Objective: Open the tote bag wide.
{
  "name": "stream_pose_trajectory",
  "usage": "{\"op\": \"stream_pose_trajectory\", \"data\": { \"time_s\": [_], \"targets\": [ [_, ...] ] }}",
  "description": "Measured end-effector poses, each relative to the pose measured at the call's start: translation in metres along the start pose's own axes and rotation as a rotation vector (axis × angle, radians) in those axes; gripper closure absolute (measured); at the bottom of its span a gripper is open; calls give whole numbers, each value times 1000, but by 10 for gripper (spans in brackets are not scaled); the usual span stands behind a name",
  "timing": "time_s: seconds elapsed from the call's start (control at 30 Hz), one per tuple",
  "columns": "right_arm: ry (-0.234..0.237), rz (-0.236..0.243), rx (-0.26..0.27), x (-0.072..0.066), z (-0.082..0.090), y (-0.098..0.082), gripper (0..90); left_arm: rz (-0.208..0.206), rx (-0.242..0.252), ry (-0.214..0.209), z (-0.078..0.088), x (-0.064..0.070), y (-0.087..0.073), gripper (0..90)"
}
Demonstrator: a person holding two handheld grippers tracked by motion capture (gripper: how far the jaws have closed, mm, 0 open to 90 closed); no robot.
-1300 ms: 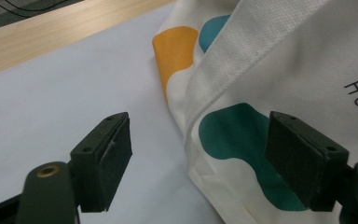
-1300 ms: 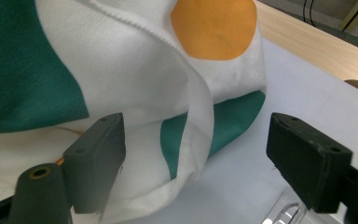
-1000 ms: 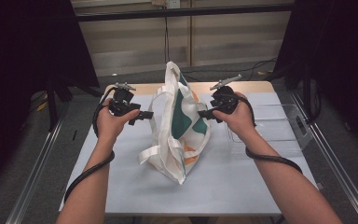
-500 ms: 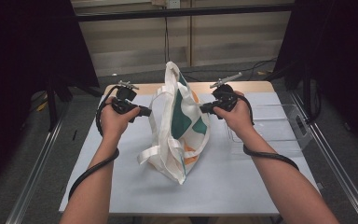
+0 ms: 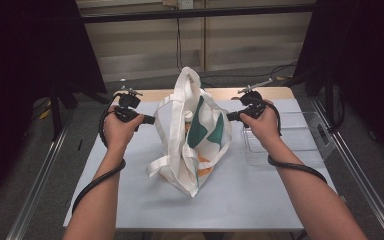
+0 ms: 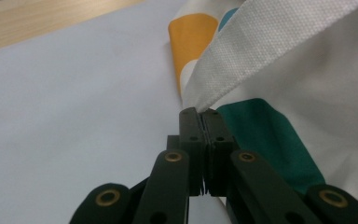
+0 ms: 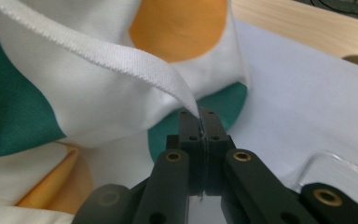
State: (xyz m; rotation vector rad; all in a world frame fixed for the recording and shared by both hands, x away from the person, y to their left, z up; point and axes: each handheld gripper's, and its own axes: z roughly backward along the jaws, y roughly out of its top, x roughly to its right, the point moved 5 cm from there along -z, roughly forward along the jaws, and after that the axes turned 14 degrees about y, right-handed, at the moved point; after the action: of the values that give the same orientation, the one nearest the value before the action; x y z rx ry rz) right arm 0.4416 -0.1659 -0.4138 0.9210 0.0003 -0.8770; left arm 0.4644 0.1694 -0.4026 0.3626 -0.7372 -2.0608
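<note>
Tote bag upright between both grippers, left gripper and right gripper clamping its straps

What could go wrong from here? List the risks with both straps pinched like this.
1. Each hand-held gripper, left and right, pinches only the very edge of a white strap at its jaw tips, so a harder pull might let the webbing slip out.
2. The tote bag stands tall and narrow on the table; uneven pulling could tip it.
3. The clear tray lies close to the right hand and could get knocked.
</note>
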Motion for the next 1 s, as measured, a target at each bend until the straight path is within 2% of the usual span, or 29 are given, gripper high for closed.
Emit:
{"op": "stream_pose_trajectory", "data": {
  "time_s": [0.03,0.13,0.17,0.23,0.37,0.4,0.43,0.57,0.6,0.67,0.73,0.87,0.9,0.93,0.97,1.0],
  "targets": [
    [3,-10,4,3,1,-2,900,-3,-6,8,0,-3,-2,884],
    [-13,-45,9,11,7,-8,900,34,-9,23,-4,-8,-7,884],
    [-16,-49,7,13,8,-10,900,24,-26,24,-4,-12,-10,884],
    [-22,-60,8,16,10,-14,900,30,-30,33,-6,-17,-14,883],
    [-27,-61,7,19,13,-16,900,47,-45,52,-8,-25,-21,883],
    [-28,-59,8,20,13,-16,900,64,-45,54,-8,-26,-22,883],
    [-31,-57,4,20,13,-17,900,52,-57,53,-7,-28,-23,883],
    [-33,-57,0,21,14,-18,900,75,-57,67,-7,-32,-27,882],
    [-35,-58,-1,21,14,-19,900,60,-71,71,-6,-33,-28,883],
    [-36,-59,4,21,15,-20,897,67,-71,65,-5,-34,-30,882],
    [-33,-62,6,22,17,-22,896,61,-74,80,-4,-36,-32,882],
    [-45,-72,4,24,21,-26,896,74,-72,81,-4,-37,-36,881],
    [-47,-73,4,25,22,-27,896,102,-59,80,-5,-36,-36,881],
    [-47,-78,7,25,23,-27,895,83,-71,74,-5,-38,-38,881],
    [-38,-83,10,25,23,-29,890,87,-69,81,-6,-37,-38,878],
    [-37,-81,13,26,24,-29,889,89,-64,68,-6,-37,-38,876]
  ]
}}
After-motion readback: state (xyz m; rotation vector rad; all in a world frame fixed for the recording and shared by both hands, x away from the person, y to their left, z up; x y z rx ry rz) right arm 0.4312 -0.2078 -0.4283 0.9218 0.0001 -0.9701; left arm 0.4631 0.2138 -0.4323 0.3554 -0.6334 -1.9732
